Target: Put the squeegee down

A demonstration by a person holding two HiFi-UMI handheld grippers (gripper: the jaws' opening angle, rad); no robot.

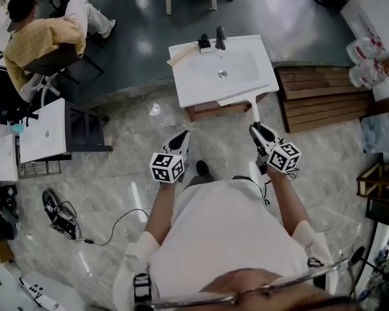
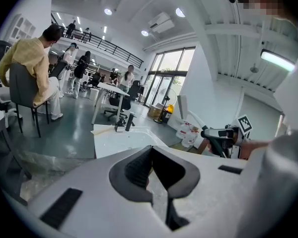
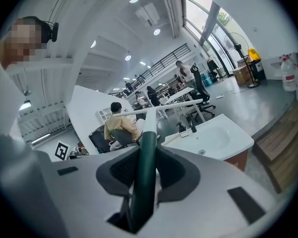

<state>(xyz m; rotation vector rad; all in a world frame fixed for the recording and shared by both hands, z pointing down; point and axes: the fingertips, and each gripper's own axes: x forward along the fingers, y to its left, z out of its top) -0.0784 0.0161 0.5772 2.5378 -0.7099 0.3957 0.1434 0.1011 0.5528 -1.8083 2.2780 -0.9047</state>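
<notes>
Closest to the lens in the head view is the wearer's white shirt, with both forearms reaching toward the white washbasin. The right hand-held gripper sits just short of the washbasin's front edge, clenched on the handle of the squeegee. The squeegee's pale blade lies along that front edge and may touch it, though contact cannot be judged. The left hand-held gripper hangs level with it, further from the washbasin's near corner, and carries nothing. It looks to be there only to keep clear of the working side.

From the left gripper view, the left hand-held gripper has its dark pads closed tip to tip with nothing between them. The washbasin is ahead of it.

From the right gripper view, the right hand-held gripper clamps the green shaft of the squeegee. The shaft runs straight out along the jaws and the cross-blade is held flat, just in front of the washbasin. That flat, forward hold would suit laying the tool on the washbasin top, a step not yet done.
</notes>
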